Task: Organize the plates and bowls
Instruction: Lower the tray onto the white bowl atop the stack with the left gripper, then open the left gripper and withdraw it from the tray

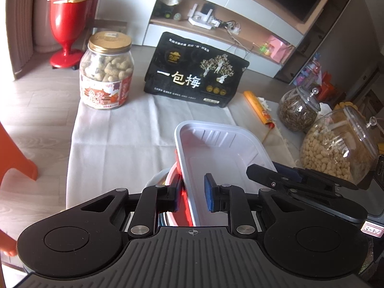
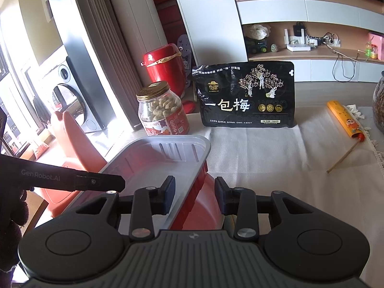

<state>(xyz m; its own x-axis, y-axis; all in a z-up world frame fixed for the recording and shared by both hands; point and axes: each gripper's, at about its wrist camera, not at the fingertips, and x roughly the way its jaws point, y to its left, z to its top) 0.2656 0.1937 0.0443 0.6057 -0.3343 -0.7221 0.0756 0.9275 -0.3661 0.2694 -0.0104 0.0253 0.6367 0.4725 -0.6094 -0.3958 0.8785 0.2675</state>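
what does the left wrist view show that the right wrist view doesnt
Only the left wrist view shows the lidded glass jar of pale nuts and the whole darker jar beside it. Only the right wrist view shows the washing machine by the bright window. Both share the white tray with a wall between each gripper's pads, the black snack bag, the peanut jar and the red vessel.

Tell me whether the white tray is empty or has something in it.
Empty: the white tray shows only its bare ribbed walls and floor in both views, with nothing lying inside.
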